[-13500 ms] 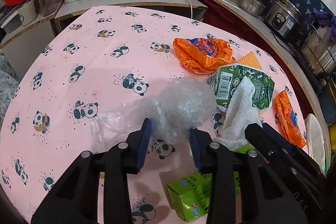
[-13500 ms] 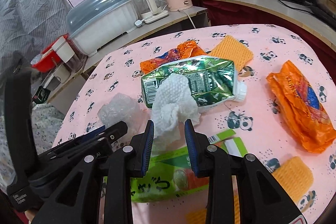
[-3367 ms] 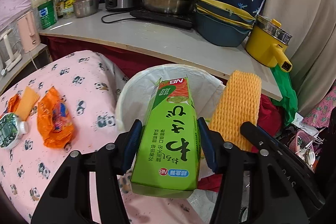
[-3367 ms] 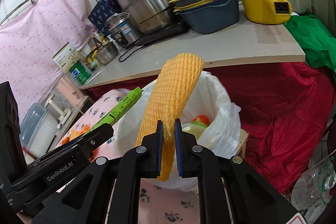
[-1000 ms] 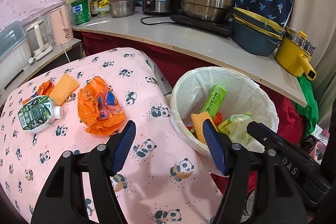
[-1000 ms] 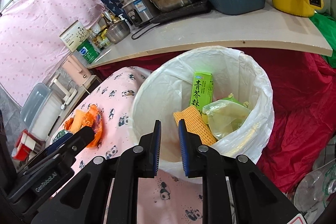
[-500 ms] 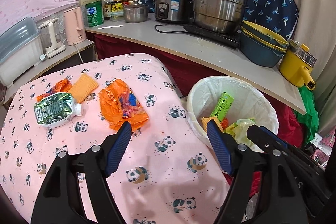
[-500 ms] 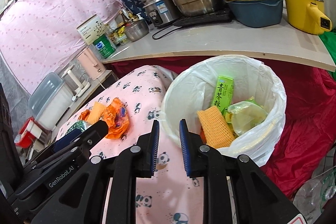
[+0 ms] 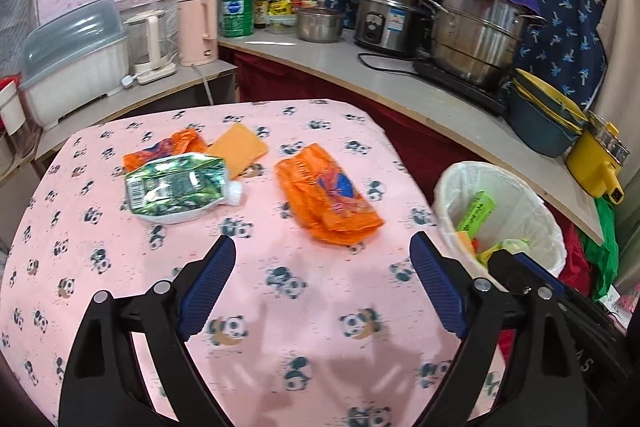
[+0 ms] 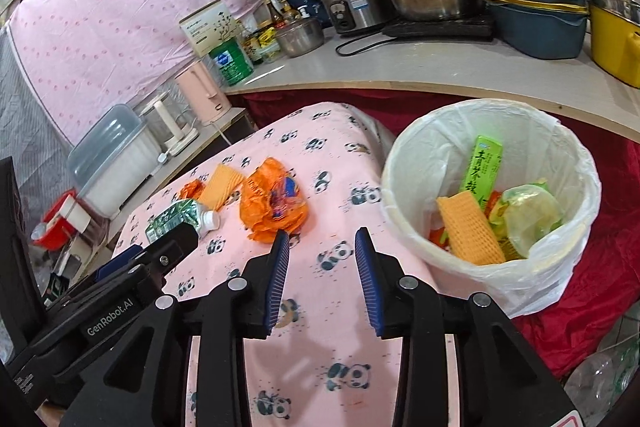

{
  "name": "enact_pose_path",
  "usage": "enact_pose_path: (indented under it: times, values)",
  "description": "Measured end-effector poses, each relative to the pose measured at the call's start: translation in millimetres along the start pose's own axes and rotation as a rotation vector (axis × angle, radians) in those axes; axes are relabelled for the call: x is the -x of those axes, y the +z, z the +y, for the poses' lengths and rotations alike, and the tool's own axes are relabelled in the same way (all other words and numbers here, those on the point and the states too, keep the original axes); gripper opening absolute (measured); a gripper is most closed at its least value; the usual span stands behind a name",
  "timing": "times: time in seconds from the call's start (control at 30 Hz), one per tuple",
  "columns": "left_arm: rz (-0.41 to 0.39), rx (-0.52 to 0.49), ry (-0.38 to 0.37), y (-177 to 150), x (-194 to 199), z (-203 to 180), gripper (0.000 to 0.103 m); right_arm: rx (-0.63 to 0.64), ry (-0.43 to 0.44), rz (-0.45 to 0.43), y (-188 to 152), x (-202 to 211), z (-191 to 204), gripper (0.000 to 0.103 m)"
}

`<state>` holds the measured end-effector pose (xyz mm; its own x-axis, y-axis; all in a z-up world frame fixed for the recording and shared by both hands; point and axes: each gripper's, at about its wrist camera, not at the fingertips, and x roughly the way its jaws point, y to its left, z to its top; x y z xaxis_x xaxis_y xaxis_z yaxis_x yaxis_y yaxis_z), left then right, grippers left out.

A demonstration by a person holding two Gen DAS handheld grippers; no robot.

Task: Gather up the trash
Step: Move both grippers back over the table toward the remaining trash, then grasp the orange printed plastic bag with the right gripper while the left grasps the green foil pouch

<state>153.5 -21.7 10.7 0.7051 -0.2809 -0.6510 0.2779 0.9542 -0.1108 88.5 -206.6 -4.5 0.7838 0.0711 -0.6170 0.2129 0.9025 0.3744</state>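
A: Orange crinkled plastic wrapper, flat on the pink panda-print tablecloth, near the table edge that faces the white-lined round bin. Step in hand, as I judge it: return from the bin for the next pick.

B: Grippers?

A: Left gripper: jaws have just been opening, now spread wide, nothing between them, aimed at cloth just short of the wrapper. Right gripper: jaws have just been opening too, parted a little, empty, over cloth between wrapper and bin.

B: Other stock left on the table?

A: Green foil pouch with a white cap; yellow ribbed sponge-like pad behind it; a second crumpled orange wrapper partly under the pouch. In the bin: green carton, yellow pad, pale green bag.

B: Next move calls for?

A: Probably a forward reach and descent so the pads straddle the near wrapper. Thin film lies flat, so the tips must get low.

B: Not verifiable?

A: Bin bottom; how much of the far wrapper the pouch covers; anything beneath the grippers' own bodies.
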Motion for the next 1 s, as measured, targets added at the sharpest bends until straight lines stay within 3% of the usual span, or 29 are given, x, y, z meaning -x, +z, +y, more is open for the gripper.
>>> enact_pose_path:
  times: [0.3,0.5,0.83,1.0]
  values:
    - [0.009,0.052,0.076,-6,-8,63,0.085,0.063,0.006,0.04,-7,-26,39,0.04]
    - [0.008,0.073,0.133,-3,-16,101,0.09,0.093,-0.002,0.069,-8,-51,58,0.047]
    - [0.024,0.105,0.206,9,-48,161,0.093,0.133,0.002,0.103,1,-98,85,0.047]
    - [0.045,0.088,0.156,21,-71,174,0.094,0.134,-0.017,0.107,12,-121,87,0.048]
